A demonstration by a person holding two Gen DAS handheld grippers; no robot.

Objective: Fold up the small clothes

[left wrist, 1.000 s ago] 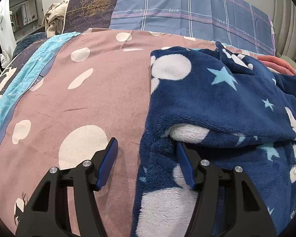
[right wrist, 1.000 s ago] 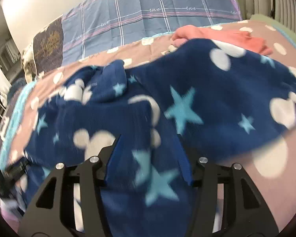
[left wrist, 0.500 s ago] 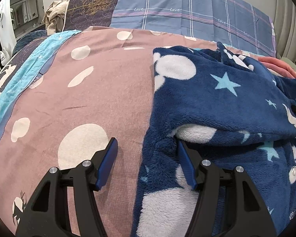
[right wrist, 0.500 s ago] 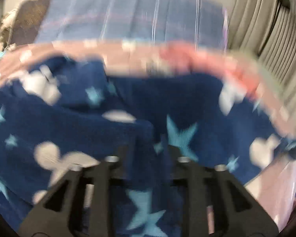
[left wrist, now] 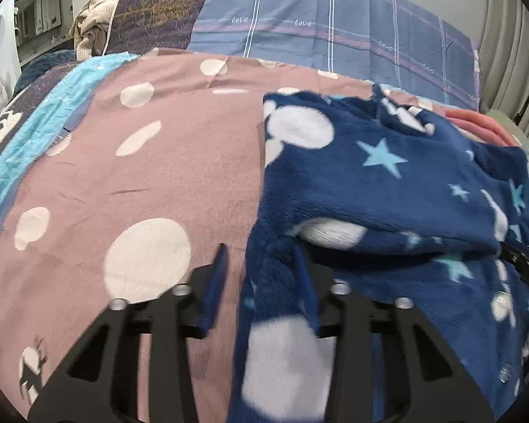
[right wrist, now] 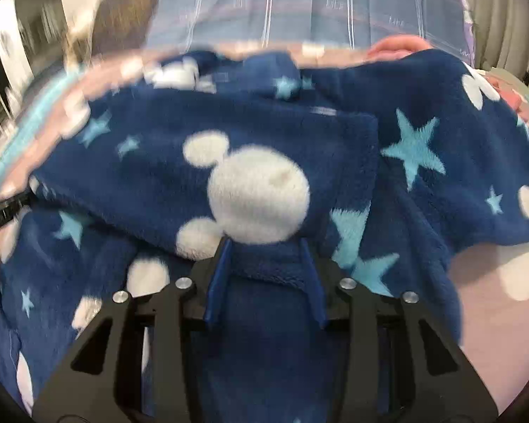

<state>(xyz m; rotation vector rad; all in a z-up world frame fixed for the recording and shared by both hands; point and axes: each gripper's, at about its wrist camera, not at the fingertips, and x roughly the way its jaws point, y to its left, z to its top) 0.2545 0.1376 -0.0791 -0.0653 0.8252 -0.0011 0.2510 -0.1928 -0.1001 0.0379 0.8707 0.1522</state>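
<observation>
Here, in the left wrist view, the left gripper (left wrist: 261, 282) sits low over a dusty-pink bedsheet with cream dots (left wrist: 158, 176). Its blue-padded fingers (left wrist: 215, 285) stand apart, with the left edge of a navy fleece garment printed with light-blue stars and white mouse-head shapes (left wrist: 388, 183) lying between them — the right finger is partly buried under the fleece, and the pads do not look pressed onto the cloth. The garment covers the right half of the bed, its upper layer folded over so that a thick fold edge runs across just ahead of the fingers. The black tip of the right gripper (left wrist: 525, 264) pokes in at the right edge against that fold. Behind lie a grey-blue plaid pillow (left wrist: 335, 35) and a coral-pink cloth (left wrist: 476, 123).

In the right wrist view — blurred towards the edges — the right gripper (right wrist: 264, 271) has its fingers drawn in on a bunched fold of the navy fleece (right wrist: 257, 183), gripping it right under a large white mouse-head patch. The rest of the garment spreads left and right over the pink sheet (right wrist: 504, 317). The left gripper's black tip (right wrist: 3, 211) shows at the far left.
</observation>
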